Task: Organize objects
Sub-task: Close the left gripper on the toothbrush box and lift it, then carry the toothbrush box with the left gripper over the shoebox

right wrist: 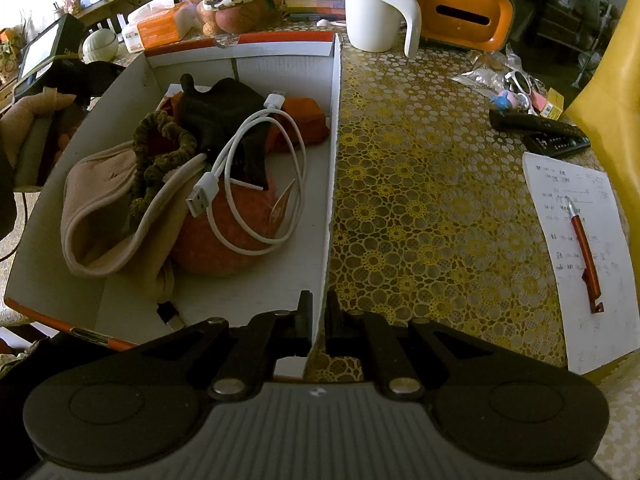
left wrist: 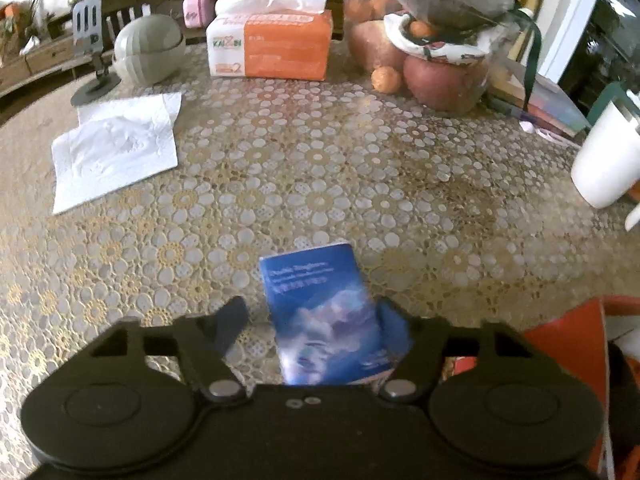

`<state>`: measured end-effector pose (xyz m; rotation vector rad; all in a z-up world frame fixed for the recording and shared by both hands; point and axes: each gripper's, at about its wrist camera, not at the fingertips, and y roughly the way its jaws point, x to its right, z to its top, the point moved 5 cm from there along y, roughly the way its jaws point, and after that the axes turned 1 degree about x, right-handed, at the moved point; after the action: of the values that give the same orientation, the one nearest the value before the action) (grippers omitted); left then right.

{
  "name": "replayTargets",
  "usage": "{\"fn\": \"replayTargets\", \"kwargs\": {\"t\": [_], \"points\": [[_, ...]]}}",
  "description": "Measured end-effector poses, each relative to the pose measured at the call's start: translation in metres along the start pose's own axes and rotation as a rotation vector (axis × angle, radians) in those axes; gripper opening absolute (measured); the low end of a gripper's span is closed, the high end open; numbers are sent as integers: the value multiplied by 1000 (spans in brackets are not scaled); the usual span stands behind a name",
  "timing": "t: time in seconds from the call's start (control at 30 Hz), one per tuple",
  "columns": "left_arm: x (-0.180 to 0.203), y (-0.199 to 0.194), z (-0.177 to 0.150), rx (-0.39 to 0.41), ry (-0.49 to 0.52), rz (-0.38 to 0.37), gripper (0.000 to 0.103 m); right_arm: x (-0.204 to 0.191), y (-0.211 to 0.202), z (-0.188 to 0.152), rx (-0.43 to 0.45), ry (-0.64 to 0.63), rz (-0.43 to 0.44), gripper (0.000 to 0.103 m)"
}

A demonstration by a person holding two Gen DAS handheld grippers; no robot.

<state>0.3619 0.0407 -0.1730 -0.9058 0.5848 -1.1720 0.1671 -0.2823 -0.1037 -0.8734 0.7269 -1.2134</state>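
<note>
In the left wrist view my left gripper [left wrist: 314,312] is open around a small blue packet [left wrist: 324,312] with a cloud picture; the packet leans against the right finger, and I cannot tell if it rests on the lace tablecloth. In the right wrist view my right gripper [right wrist: 318,308] is shut on the right wall of a white cardboard box [right wrist: 330,184]. The box holds a white USB cable [right wrist: 256,176], a beige cloth band [right wrist: 108,216], a green scrunchie [right wrist: 160,148], a black item [right wrist: 224,116] and orange things [right wrist: 224,236].
Left wrist view: white tissue [left wrist: 116,152], orange tissue pack [left wrist: 272,42], grey bowl [left wrist: 150,48], bagged fruit [left wrist: 432,48], white mug [left wrist: 604,160], orange box edge [left wrist: 568,356]. Right wrist view: white mug [right wrist: 376,8], orange tissue holder [right wrist: 464,12], remotes [right wrist: 540,130], paper with red pen [right wrist: 586,256], small clutter [right wrist: 516,88].
</note>
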Motion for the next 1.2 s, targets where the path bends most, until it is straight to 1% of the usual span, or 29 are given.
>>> {"fn": "replayTargets", "kwargs": {"t": [0.07, 0.13, 0.23, 0.4, 0.57, 0.7, 0.8, 0.97, 1.2], "points": [[1, -2, -1, 5, 9, -5, 52, 0, 0, 0, 1, -1, -1, 5], [0, -5, -2, 8, 15, -3, 50, 0, 0, 0, 2, 0, -2, 5], [-2, -9, -3, 8, 40, -1, 50, 0, 1, 1, 4, 2, -3, 5], [-10, -31, -6, 9, 60, -3, 50, 1, 1, 2, 4, 0, 1, 5], [-19, -66, -8, 24, 77, -39, 50, 4, 3, 7, 14, 7, 5, 5], [-19, -99, -11, 44, 108, -78, 50, 4, 3, 10, 30, 2, 3, 5], [-12, -123, -15, 62, 146, -109, 50, 3, 4, 11, 36, 3, 5, 5], [7, -152, -29, 69, 211, -169, 50, 4, 5, 13, 39, 2, 5, 5], [40, -175, -48, 63, 295, -245, 50, 4, 4, 13, 46, -8, 4, 5]]}}
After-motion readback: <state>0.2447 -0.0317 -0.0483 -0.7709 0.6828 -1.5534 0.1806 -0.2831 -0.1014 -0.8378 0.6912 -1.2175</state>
